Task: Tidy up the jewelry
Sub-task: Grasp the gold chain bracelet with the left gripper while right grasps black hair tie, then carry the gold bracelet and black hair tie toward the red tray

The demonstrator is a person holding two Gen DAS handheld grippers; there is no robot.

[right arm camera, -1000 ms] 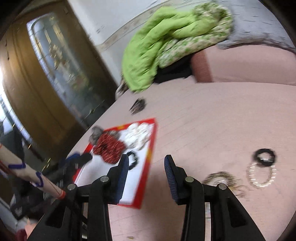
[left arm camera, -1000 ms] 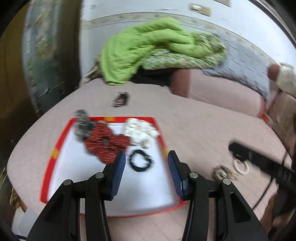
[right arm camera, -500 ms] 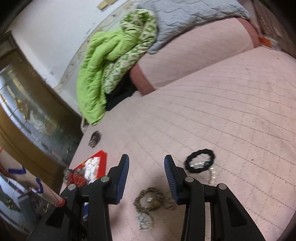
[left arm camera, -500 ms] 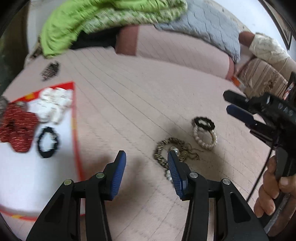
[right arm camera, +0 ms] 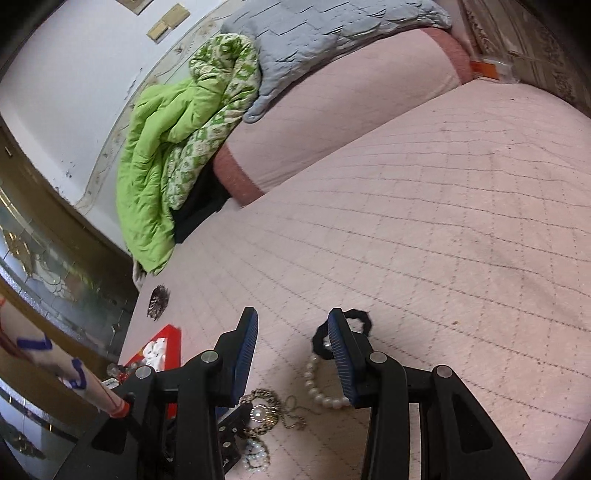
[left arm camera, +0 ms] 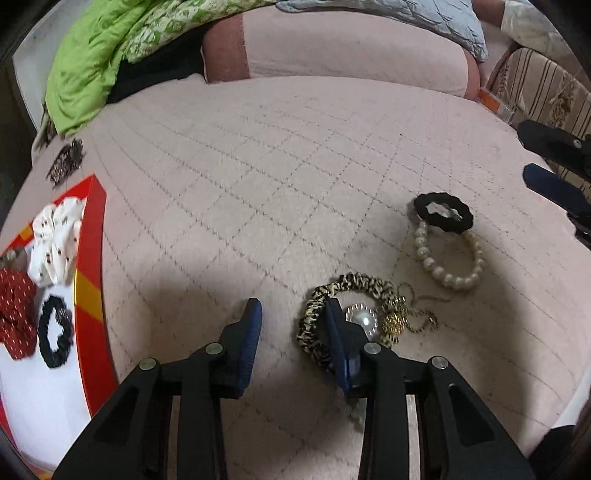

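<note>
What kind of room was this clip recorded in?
Most likely a bedroom. The work surface is a pink quilted bedspread, with a rumpled green comforter and a grey quilt heaped along the far side.

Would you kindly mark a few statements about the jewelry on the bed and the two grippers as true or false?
1. The left gripper is open and holds nothing. True.
2. The pearl bracelet lies inside the red-rimmed tray. False: it lies on the pink quilt, well right of the tray.
3. A black scrunchie overlaps one end of the pearl bracelet. True.
4. The leopard-print scrunchie is clamped in the right gripper. False: its jaws are open and empty, and the scrunchie rests on the quilt.
5. A white scrunchie sits in the tray. True.
</note>
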